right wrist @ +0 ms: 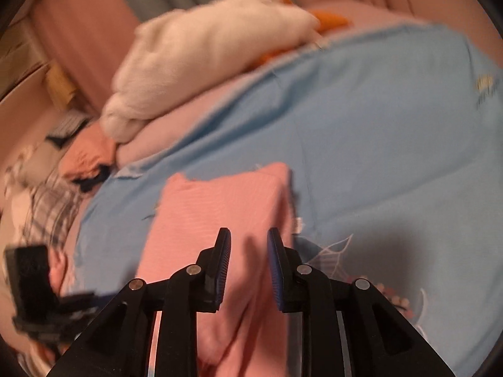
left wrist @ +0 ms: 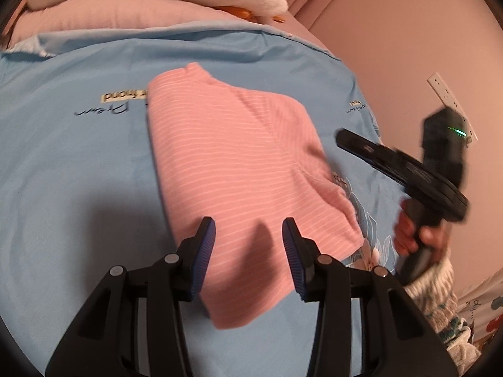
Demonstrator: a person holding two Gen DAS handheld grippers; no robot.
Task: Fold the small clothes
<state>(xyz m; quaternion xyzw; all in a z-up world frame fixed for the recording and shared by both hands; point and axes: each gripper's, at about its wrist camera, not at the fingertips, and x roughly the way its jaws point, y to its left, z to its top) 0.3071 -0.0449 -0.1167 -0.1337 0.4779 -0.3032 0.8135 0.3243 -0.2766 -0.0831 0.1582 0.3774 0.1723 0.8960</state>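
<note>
The pink striped garment point(left wrist: 239, 169) lies partly folded on the blue bedsheet point(left wrist: 78, 163), further folds apparently remaining, with left tongs point(left wrist: 248, 235) and right tongs point(right wrist: 248, 245) released above it.

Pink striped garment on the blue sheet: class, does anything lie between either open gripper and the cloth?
Nothing visible does. The left gripper hangs open over the near edge of the pink striped garment, with only its shadow on the cloth. The right gripper is open above the same garment, no object between.

place: home bedroom | evidence: blue bedsheet point(left wrist: 78, 163), pink pillow point(left wrist: 103, 19), white plush toy point(right wrist: 201, 50)
</note>
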